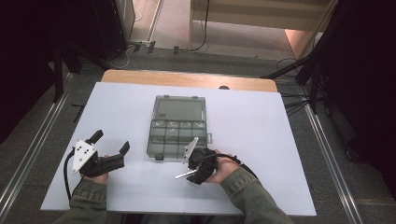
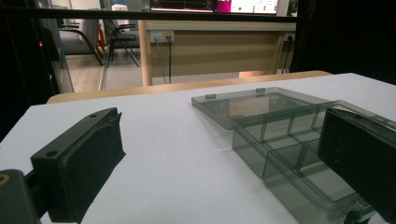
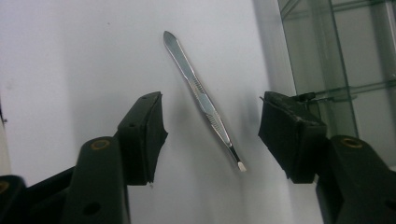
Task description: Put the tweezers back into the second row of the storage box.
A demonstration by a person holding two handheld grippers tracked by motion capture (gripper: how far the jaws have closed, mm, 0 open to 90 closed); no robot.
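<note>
Tweezers (image 3: 204,100) lay ungrasped between the wide-open right tongs (image 3: 212,135); left tongs (image 2: 224,163) open, empty; compartment box (image 1: 177,128) unfilled.

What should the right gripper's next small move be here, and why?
Probably lower the right gripper and close it on the tweezers. Its jaws stand open on either side of them, and the tweezers lie flat on the white table, not yet touched. The clear compartment box is open beside them, so it may be where they go.

Shiny metal tweezers (image 3: 204,99); translucent smoky plastic box (image 1: 179,127).
</note>
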